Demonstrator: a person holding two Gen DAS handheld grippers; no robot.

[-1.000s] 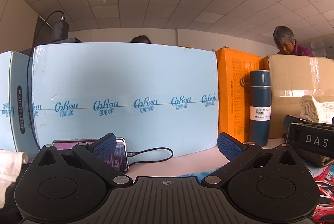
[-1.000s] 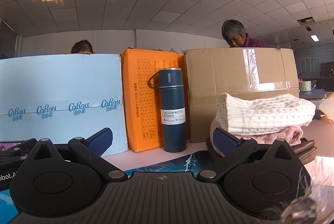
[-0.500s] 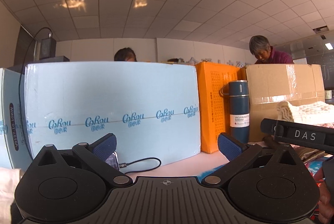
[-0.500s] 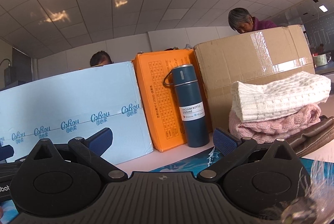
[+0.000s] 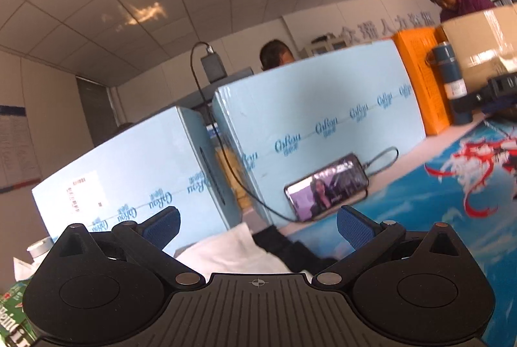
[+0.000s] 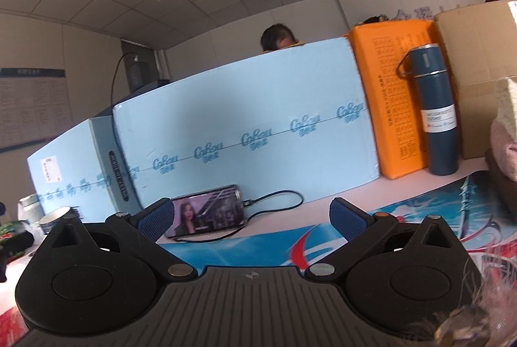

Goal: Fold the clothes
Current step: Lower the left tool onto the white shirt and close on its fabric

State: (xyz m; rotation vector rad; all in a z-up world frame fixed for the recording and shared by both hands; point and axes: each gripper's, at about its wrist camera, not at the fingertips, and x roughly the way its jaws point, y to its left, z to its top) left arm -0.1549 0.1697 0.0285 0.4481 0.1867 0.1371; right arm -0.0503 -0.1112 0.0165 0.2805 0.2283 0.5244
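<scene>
The left gripper (image 5: 257, 225) is spread wide with nothing between its blue pads (image 5: 163, 222), and its view is rolled so the table slopes up toward 2 o'clock. Just ahead of it, low between the fingers, lies a white garment (image 5: 226, 253) with a black garment (image 5: 290, 253) touching it at its 3 o'clock side. Beyond them at 1 o'clock a smartphone (image 5: 326, 187) showing a video leans against a light blue carton (image 5: 323, 127), with a charging cable (image 5: 381, 159) plugged into its right end. A second light blue carton (image 5: 129, 166) stands at 10 o'clock.

The right gripper (image 6: 249, 219) is likewise wide apart and holds nothing, tilted less steeply over a blue printed mat (image 6: 268, 245). The same smartphone (image 6: 206, 214) sits just behind its left pad. At 2 o'clock an orange box (image 6: 394, 101) stands touching the blue carton, with a dark blue vacuum bottle (image 6: 436, 111) upright in front of it and a brown cardboard box (image 6: 478, 56) behind. At 3 o'clock, on the frame edge, a folded cream knit (image 6: 507, 107) rests on a pink knit (image 6: 504, 146). A paper cup (image 6: 58, 217) stands at 9 o'clock; its contents cannot be seen. Two people (image 6: 278, 38) are partly hidden behind the boxes.
</scene>
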